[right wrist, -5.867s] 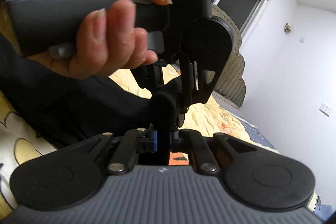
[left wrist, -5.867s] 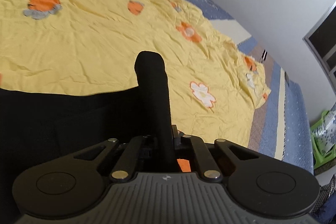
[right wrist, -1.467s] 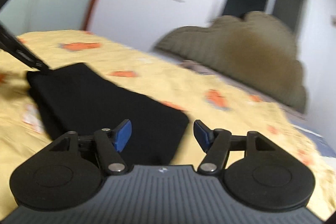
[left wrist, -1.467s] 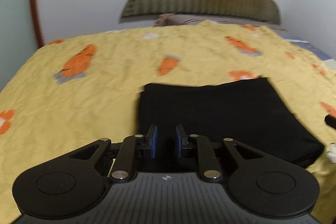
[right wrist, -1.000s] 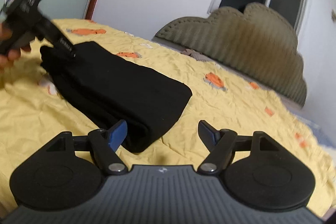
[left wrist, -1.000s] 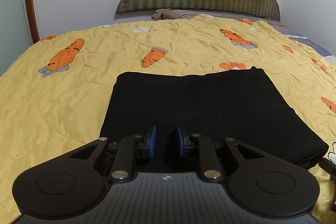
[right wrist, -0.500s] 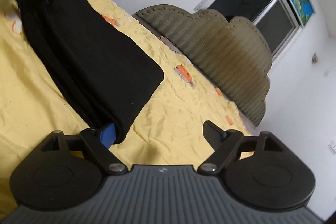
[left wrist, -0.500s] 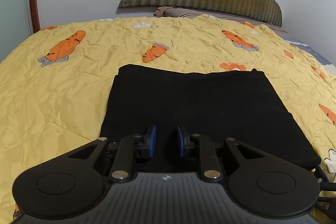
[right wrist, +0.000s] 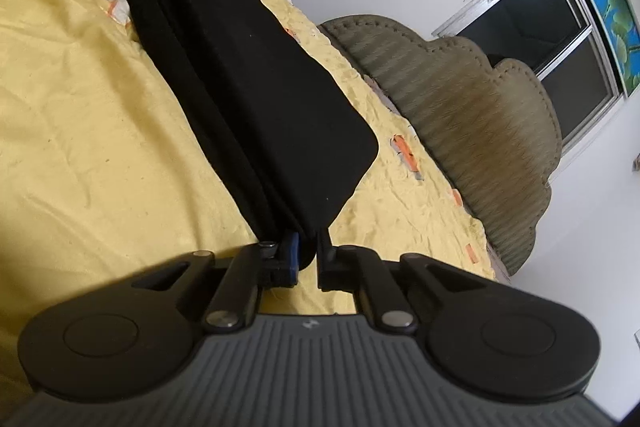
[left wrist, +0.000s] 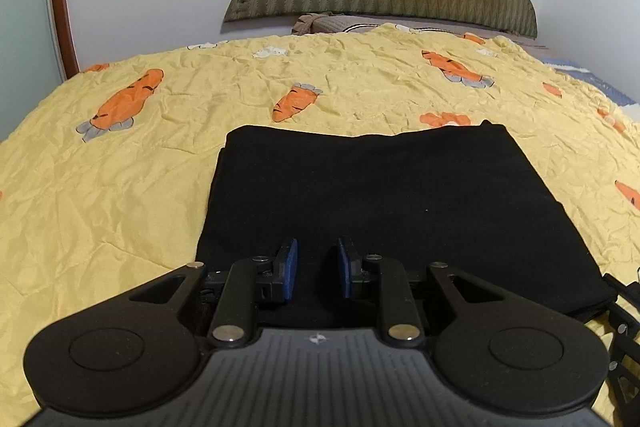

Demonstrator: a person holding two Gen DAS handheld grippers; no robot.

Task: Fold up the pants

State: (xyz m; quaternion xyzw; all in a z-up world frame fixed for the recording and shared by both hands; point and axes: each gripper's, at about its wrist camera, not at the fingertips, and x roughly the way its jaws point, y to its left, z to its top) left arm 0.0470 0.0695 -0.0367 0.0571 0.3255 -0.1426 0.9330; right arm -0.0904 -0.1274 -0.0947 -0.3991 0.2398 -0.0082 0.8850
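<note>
1. the bed has a yellow carrot blanket, and the folded black pants lie in the middle of it.
2. the right gripper is pinching the thick near corner of the pants. the stack could slip out, because many layers are bunched there.
3. the left gripper has a small gap between its fingers. i cannot tell if it holds cloth, so lifting may pull the fold crooked.

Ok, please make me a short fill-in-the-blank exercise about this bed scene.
1. The folded pants are ___ in colour.
2. The yellow bedspread is printed with orange ___.
3. The right gripper is shut on a ___ of the pants.

Missing words: black; carrots; corner
</note>
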